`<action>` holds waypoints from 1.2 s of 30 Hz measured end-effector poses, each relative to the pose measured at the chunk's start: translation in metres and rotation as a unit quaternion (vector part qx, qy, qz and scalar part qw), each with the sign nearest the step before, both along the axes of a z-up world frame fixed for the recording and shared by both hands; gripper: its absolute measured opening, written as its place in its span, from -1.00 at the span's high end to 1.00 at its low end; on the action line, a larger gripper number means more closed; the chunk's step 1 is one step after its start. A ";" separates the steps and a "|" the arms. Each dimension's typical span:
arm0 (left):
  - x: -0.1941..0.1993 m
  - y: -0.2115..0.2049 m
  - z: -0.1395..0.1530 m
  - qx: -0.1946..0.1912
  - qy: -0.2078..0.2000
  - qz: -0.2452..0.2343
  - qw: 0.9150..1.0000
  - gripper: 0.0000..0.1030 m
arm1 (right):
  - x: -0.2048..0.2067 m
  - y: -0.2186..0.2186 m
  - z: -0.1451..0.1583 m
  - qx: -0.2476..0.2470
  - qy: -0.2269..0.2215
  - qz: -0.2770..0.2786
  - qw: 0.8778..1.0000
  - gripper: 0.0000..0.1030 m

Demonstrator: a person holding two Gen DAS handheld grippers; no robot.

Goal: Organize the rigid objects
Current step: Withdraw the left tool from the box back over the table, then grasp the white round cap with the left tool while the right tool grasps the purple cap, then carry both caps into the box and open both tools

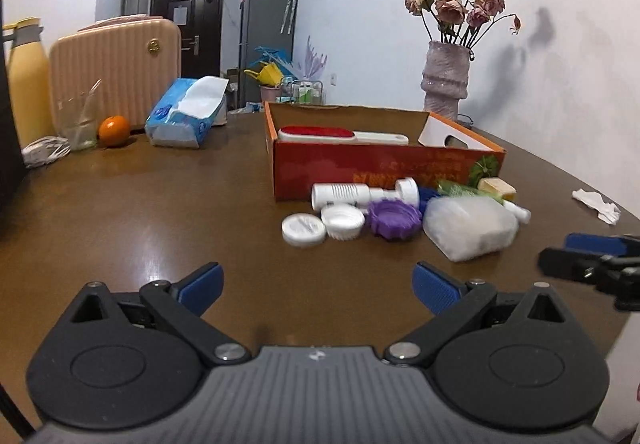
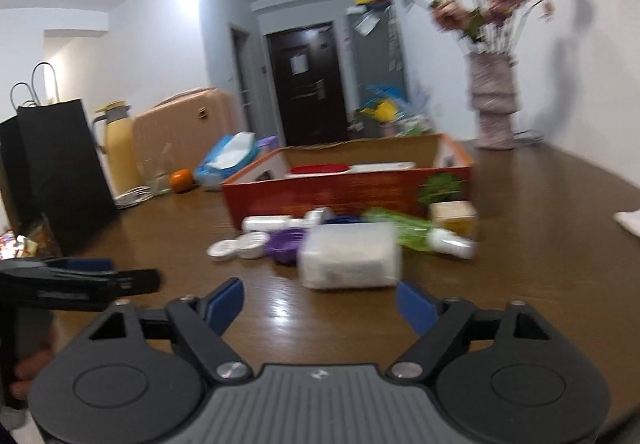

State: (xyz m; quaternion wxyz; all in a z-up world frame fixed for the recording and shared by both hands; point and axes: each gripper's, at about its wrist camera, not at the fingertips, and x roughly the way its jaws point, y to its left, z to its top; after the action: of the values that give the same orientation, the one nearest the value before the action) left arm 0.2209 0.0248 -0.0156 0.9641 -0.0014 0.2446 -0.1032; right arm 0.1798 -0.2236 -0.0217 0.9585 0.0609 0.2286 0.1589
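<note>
Before the red box (image 1: 372, 168) lie two white caps (image 1: 303, 230), one purple lid (image 1: 394, 218). Both grippers' fingers (image 1: 202, 286) spread wide, empty. Only the right view shows a black bag (image 2: 60, 172).

One red cardboard box (image 1: 372, 168) sits at about 12 o'clock on the table and holds one red-and-white lint brush (image 1: 340, 135). Before it lie two white round caps (image 1: 303, 230), one purple ridged lid (image 1: 394, 219), one white ribbed tube piece (image 1: 362, 193), one clear plastic tub (image 1: 470, 226), one yellow carton (image 1: 497, 187), one small white bottle (image 1: 518, 211) and one green packet (image 1: 466, 190). Toward 10 o'clock stand one orange (image 1: 114, 130), one glass (image 1: 80, 120), one tissue pack (image 1: 186, 112), one yellow flask (image 1: 26, 84) and one pink suitcase (image 1: 116, 76); at 1 o'clock stands one vase (image 1: 446, 78), and at 3 o'clock lies one crumpled tissue (image 1: 598, 204).
</note>
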 end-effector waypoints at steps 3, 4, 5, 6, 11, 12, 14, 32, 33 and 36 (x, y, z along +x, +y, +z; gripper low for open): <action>0.023 0.004 0.001 0.019 -0.006 -0.005 1.000 -0.85 | 0.033 0.026 -0.003 -0.007 0.015 0.023 1.000 -0.33; 0.032 0.006 0.000 0.026 -0.002 -0.010 1.000 -0.76 | 0.045 0.035 -0.004 -0.014 0.023 0.028 0.999 -0.26; 0.043 0.008 -0.001 0.033 0.006 -0.015 0.999 -0.66 | 0.055 0.044 -0.006 -0.018 0.031 0.033 0.999 -0.22; 0.052 0.008 -0.002 0.038 0.013 -0.023 0.999 -0.62 | 0.066 0.053 -0.009 -0.021 0.038 0.042 0.998 -0.16; 0.100 0.007 -0.016 0.049 0.057 -0.064 0.995 -0.48 | 0.103 0.087 -0.017 -0.080 0.075 0.027 0.994 0.10; 0.105 0.005 -0.018 0.049 0.062 -0.073 0.994 -0.45 | 0.106 0.087 -0.017 -0.083 0.075 0.021 0.994 0.13; 0.115 0.002 -0.022 0.046 0.069 -0.087 0.993 -0.33 | 0.109 0.086 -0.015 -0.099 0.071 -0.002 0.993 0.14; 0.070 0.019 -0.013 -0.017 0.053 -0.059 0.997 0.22 | 0.106 0.086 -0.007 -0.106 0.042 -0.011 0.993 0.16; 0.063 0.020 -0.011 -0.023 0.052 -0.054 0.997 0.22 | 0.099 0.085 -0.005 -0.104 0.038 -0.009 0.994 0.16; 0.040 0.021 -0.005 -0.036 0.049 -0.040 0.997 0.22 | 0.077 0.076 0.003 -0.096 0.023 -0.008 0.995 0.16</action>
State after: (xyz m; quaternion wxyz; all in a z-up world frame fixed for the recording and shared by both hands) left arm 0.2610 0.0462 -0.0206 0.9456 -0.0313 0.2872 -0.1499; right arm 0.2568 -0.1472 -0.0189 0.9558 -0.0257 0.2640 0.1269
